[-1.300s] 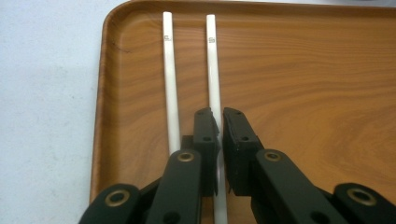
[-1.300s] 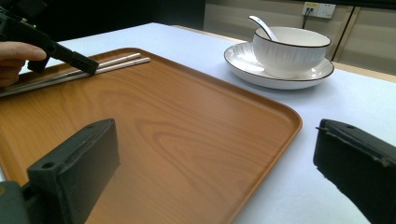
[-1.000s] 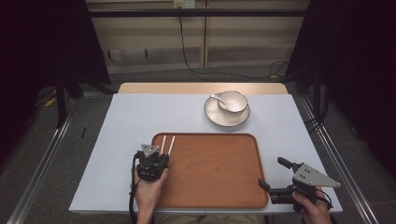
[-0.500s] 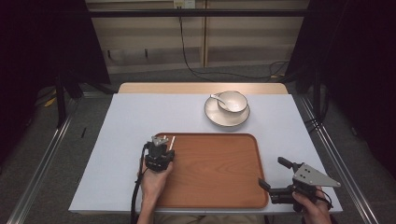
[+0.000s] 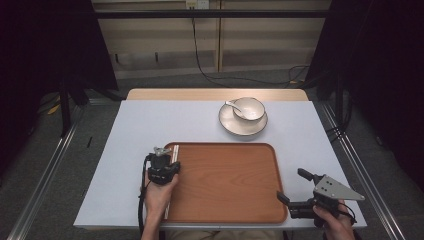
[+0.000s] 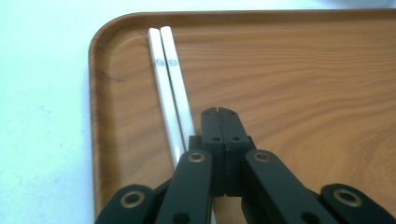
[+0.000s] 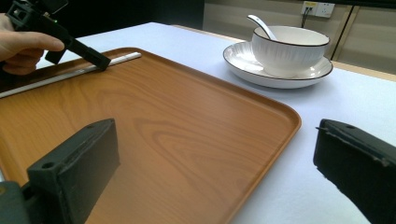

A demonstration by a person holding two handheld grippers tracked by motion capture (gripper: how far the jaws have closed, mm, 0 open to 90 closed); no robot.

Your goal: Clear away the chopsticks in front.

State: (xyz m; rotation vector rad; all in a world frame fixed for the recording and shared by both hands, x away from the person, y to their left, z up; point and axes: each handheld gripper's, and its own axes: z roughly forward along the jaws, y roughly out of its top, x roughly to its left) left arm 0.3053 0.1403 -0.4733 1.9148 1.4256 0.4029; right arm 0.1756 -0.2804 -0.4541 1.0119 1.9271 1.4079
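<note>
Two white chopsticks (image 6: pixel 169 79) lie side by side along the left rim of the wooden tray (image 5: pixel 235 195). My left gripper (image 6: pixel 221 113) is shut, its jaws pressed together just right of the chopsticks with nothing visibly between them. From above, the left gripper (image 5: pixel 163 152) hovers over the tray's left edge. My right gripper (image 7: pixel 215 140) stands wide open, straddling the tray's near right corner (image 7: pixel 280 126); in the high view the right gripper (image 5: pixel 291 185) sits beside that corner. The chopsticks (image 7: pixel 70 74) and the left gripper (image 7: pixel 98 61) also appear at the far side of the right gripper view.
Beyond the tray a white bowl (image 5: pixel 248 108) holding a spoon (image 5: pixel 232 105) stands on a white plate (image 5: pixel 235 127). The white table (image 5: pixel 150 125) ends close behind the plate and just in front of the tray.
The left gripper has shifted slightly forward and right, from beside the tray onto its left edge. The right gripper has stayed put.
</note>
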